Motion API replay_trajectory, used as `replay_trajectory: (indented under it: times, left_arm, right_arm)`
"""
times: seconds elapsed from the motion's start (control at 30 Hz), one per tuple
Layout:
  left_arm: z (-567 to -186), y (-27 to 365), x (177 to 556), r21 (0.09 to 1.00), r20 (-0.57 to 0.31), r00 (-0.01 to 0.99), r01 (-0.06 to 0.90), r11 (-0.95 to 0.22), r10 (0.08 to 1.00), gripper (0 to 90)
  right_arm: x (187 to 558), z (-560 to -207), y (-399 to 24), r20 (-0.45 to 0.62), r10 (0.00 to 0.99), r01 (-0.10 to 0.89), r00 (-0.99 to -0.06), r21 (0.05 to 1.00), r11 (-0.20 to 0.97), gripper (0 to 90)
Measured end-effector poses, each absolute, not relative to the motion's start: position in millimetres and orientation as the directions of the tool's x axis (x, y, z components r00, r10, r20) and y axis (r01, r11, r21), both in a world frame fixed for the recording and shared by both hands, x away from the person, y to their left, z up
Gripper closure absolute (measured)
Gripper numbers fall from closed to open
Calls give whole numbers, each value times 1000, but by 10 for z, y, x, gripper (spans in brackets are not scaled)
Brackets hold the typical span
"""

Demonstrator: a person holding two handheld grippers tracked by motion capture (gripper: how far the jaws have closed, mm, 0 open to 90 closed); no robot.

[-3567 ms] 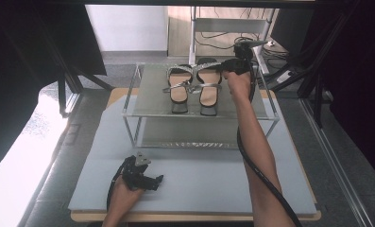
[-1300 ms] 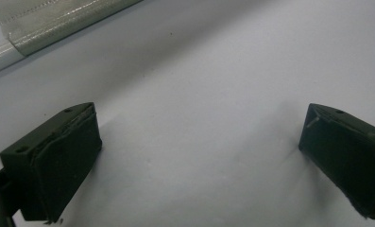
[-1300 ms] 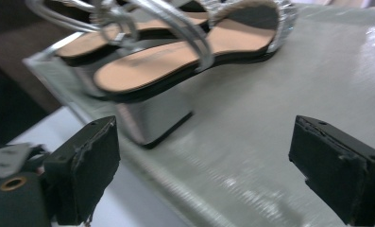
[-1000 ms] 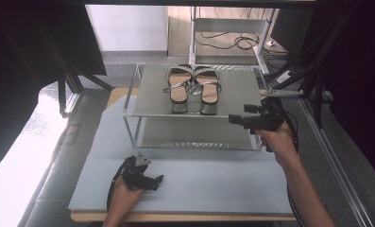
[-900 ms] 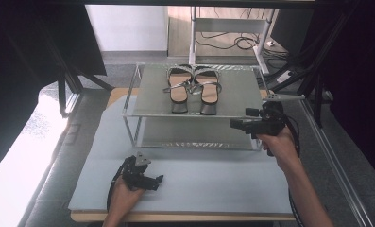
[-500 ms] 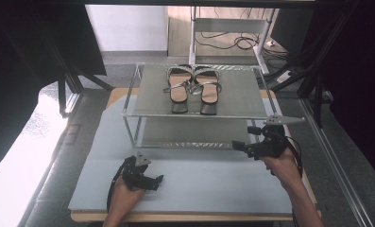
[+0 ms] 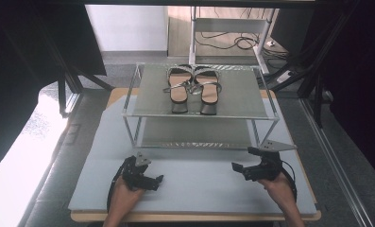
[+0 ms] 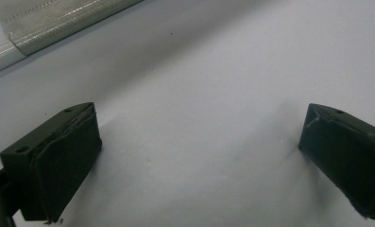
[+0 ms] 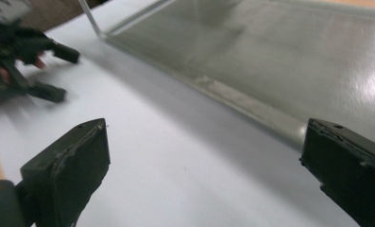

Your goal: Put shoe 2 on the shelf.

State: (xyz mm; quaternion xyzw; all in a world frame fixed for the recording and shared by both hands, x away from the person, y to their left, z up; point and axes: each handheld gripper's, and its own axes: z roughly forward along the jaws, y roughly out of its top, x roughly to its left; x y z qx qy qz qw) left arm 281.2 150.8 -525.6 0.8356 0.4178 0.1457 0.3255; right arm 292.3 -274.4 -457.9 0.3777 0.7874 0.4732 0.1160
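Right claw [image 7: 242,162] pulled back from the rack's top tier, where it hovered by the sandals a few seconds ago, and brought down to the near right of the counter [image 7: 199,182], low over the mat. Jaws wide apart, nothing between them; same in the right claw view [image 9: 201,156], with only pale mat and the rack's lower tier beyond. Left claw [image 7: 153,178] unmoved at the near left, resting on the mat, jaws likewise spread and empty, bare mat between them in the left claw view [image 8: 199,156].

Sandals [image 7: 193,88] side by side on the top tier of the rack [image 7: 199,109], toes toward the far edge, heels toward the person, straps touching in the middle. No shift in the pair across the earlier pictures. Well apart from both claws now.

Probably means placing is finished: pair seated and squared on the shelf, both claws back home and free. Nothing left to lift or nudge, as far as can be judged. Lower tier bare.

Surface: pale grey mat over a wooden top, wood showing at the near edge and behind the rack. Rack of thin metal legs and two flat grey shelves, slightly glossy in the right claw view. Around it, dark curtains on both sides, a bright patch of floor at the left, a white frame with cables on the floor beyond
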Motion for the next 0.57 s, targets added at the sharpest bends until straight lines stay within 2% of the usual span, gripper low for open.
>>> replay_trajectory:
  times: [0.3, 0.43, 0.57]
  left_arm:
    - [-5256, 1509, 2811, 666, -28, 608, 603, -439, 794, 0]
    - [-5257, 1509, 2810, 666, -29, 608, 604, -438, 794, 0]
    - [-5256, 1504, 2809, 664, -26, 606, 605, -440, 795, 0]
  right_arm:
    - [2849, -5034, -2770, 119, 758, 528, -641, 786, 323, 16]
    - [2837, -5210, -2731, 59, 771, 556, -634, 728, 401, 13]
    - [2822, -5231, -2667, 3, 768, 549, -640, 702, 454, 0]
